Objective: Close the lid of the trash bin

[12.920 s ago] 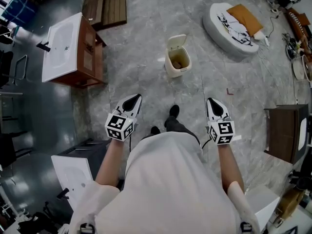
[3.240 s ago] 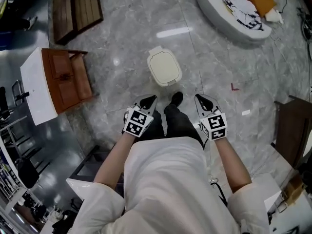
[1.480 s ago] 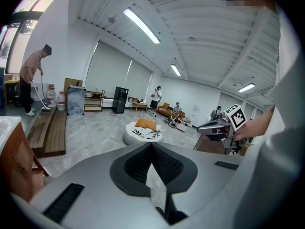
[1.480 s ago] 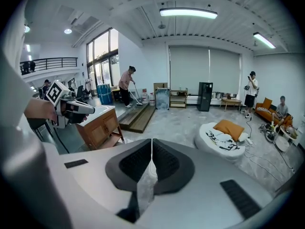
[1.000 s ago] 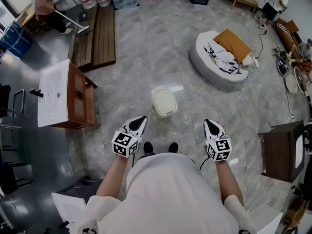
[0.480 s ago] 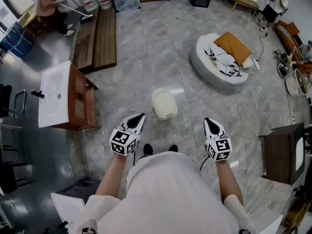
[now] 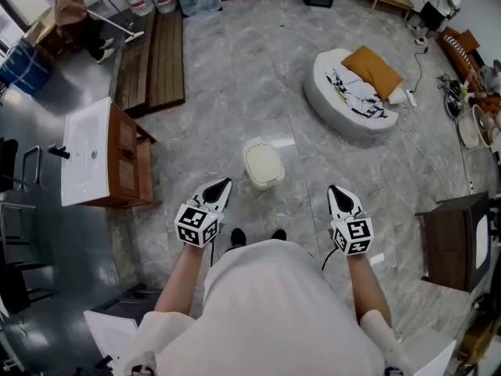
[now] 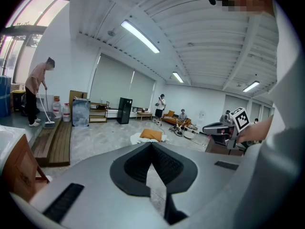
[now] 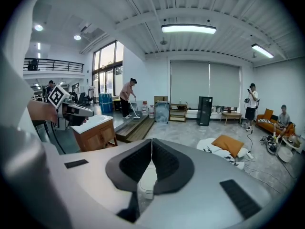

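Observation:
The small cream trash bin (image 7: 264, 165) stands on the grey marble floor with its lid down flat. In the head view it lies ahead of me, between the two grippers and farther off. My left gripper (image 7: 217, 188) hangs to its lower left, shut and empty. My right gripper (image 7: 339, 193) hangs to its lower right, also shut and empty. Neither touches the bin. In the right gripper view the bin (image 9: 144, 180) shows below the closed jaws of my right gripper (image 9: 151, 141). The left gripper (image 8: 152, 144) points over the floor toward the far room.
A wooden vanity with a white sink (image 7: 102, 159) stands at the left, wooden pallets (image 7: 153, 49) behind it. A round white bed with an orange cushion (image 7: 356, 88) lies at the back right. A dark cabinet (image 7: 450, 241) is at the right. A person mops (image 7: 74, 6) far left.
The bin's lid stood open in the oldest frame and is down now, and I stand farther back from the bin. Over the last second the grippers and bin have kept still.

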`<state>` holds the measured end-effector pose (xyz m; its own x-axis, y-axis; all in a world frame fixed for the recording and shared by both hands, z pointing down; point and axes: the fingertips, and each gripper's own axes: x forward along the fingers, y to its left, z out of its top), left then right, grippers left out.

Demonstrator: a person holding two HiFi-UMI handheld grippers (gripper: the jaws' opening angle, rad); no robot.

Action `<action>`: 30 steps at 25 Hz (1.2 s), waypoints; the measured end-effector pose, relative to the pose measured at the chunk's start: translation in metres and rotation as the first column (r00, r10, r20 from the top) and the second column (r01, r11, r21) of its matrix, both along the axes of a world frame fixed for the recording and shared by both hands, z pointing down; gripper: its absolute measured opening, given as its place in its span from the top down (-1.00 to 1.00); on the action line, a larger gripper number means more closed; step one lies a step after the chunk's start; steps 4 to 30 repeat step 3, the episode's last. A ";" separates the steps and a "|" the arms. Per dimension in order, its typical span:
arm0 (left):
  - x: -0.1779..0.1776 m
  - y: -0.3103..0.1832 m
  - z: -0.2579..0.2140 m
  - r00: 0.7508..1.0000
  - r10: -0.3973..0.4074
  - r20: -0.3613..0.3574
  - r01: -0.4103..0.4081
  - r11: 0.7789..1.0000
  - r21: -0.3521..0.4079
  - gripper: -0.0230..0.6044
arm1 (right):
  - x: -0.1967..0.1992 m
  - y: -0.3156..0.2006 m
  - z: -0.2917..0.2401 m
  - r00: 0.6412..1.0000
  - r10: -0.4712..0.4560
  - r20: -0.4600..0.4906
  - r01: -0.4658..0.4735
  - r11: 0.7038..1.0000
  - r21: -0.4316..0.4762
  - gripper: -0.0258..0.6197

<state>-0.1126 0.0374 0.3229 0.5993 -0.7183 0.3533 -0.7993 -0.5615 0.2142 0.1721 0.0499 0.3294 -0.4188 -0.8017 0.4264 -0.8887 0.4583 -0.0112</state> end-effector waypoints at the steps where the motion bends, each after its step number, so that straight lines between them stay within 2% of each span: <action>1: 0.000 0.000 0.001 1.000 0.000 -0.001 0.000 1.000 -0.002 0.87 | 0.000 0.000 0.000 1.000 0.001 0.000 -0.001 1.000 0.000 0.83; 30: -0.001 -0.001 0.002 1.000 0.000 -0.002 0.000 1.000 -0.006 0.87 | -0.001 -0.001 0.000 1.000 0.002 0.000 -0.002 1.000 0.001 0.83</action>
